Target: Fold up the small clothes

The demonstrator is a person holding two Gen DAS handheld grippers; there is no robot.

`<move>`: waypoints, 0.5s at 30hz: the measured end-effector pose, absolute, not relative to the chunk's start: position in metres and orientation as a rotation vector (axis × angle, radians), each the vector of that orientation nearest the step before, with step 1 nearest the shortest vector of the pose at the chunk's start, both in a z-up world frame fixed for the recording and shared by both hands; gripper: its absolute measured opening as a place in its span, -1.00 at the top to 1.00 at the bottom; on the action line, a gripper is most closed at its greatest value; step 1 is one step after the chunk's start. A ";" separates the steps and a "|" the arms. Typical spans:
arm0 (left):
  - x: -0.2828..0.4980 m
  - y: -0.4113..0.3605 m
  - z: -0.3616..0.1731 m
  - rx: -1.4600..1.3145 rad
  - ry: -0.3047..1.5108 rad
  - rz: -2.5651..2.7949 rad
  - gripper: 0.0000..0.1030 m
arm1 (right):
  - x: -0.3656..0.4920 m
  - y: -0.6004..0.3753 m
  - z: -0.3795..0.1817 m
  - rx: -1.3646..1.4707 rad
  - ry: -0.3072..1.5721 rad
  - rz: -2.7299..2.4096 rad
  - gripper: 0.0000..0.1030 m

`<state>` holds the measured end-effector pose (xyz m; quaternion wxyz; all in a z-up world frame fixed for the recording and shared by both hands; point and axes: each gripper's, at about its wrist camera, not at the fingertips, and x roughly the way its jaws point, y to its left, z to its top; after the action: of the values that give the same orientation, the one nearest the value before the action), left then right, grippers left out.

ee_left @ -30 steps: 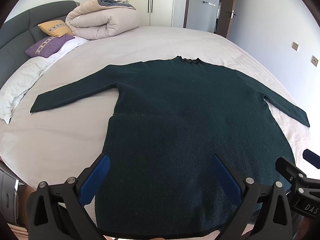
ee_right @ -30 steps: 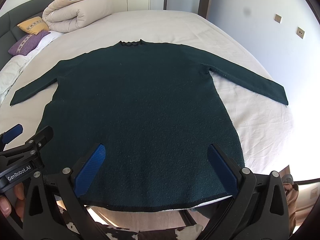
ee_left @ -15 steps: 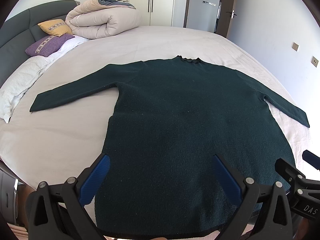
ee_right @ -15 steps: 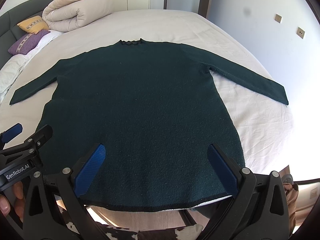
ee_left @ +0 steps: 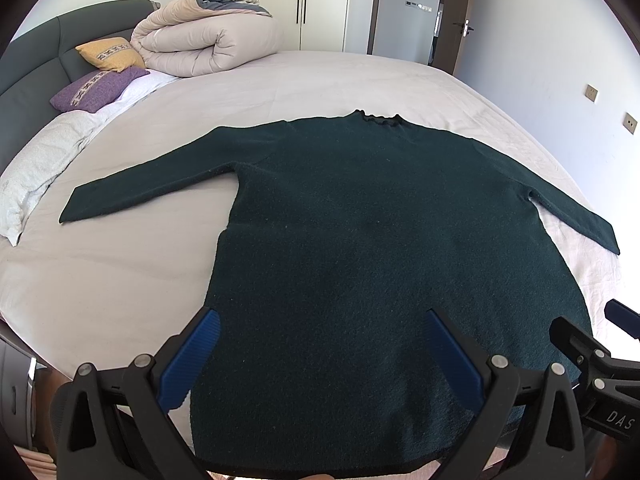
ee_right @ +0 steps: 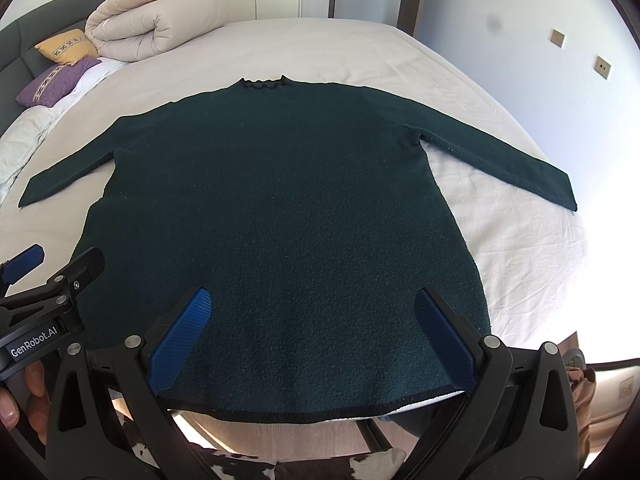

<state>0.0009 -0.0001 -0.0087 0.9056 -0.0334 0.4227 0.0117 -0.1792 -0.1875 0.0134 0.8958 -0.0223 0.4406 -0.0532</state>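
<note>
A dark green long-sleeved sweater (ee_left: pixel 380 240) lies flat on the bed, collar (ee_left: pixel 380 117) far from me, both sleeves spread out, hem at the near edge. It also shows in the right wrist view (ee_right: pixel 280 208). My left gripper (ee_left: pixel 320 352) is open and empty, hovering above the hem's left part. My right gripper (ee_right: pixel 312 328) is open and empty above the hem's right part. Each gripper shows at the edge of the other's view: the right one (ee_left: pixel 600 360) and the left one (ee_right: pixel 44 272).
The bed (ee_left: pixel 120 280) has a pale sheet. A rolled duvet (ee_left: pixel 208 40), a yellow pillow (ee_left: pixel 110 53) and a purple pillow (ee_left: pixel 96 89) lie at the far left by the grey headboard. Wardrobes and a door stand beyond. A wall runs on the right.
</note>
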 end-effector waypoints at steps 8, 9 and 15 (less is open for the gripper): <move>-0.002 -0.001 -0.010 -0.079 0.873 0.023 -1.00 | -0.178 -0.187 0.012 -0.052 0.917 -0.110 -1.00; -0.002 -0.001 -0.010 -0.080 0.873 0.023 -1.00 | -0.178 -0.186 0.012 -0.053 0.918 -0.110 -1.00; -0.002 0.002 -0.010 -0.084 0.875 0.022 -1.00 | -0.180 -0.186 0.011 -0.055 0.919 -0.109 -1.00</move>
<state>-0.0019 0.0025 -0.0095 0.9049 -0.0407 0.4236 0.0105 -0.1797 -0.1861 0.0112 0.8944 -0.0266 0.4433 -0.0526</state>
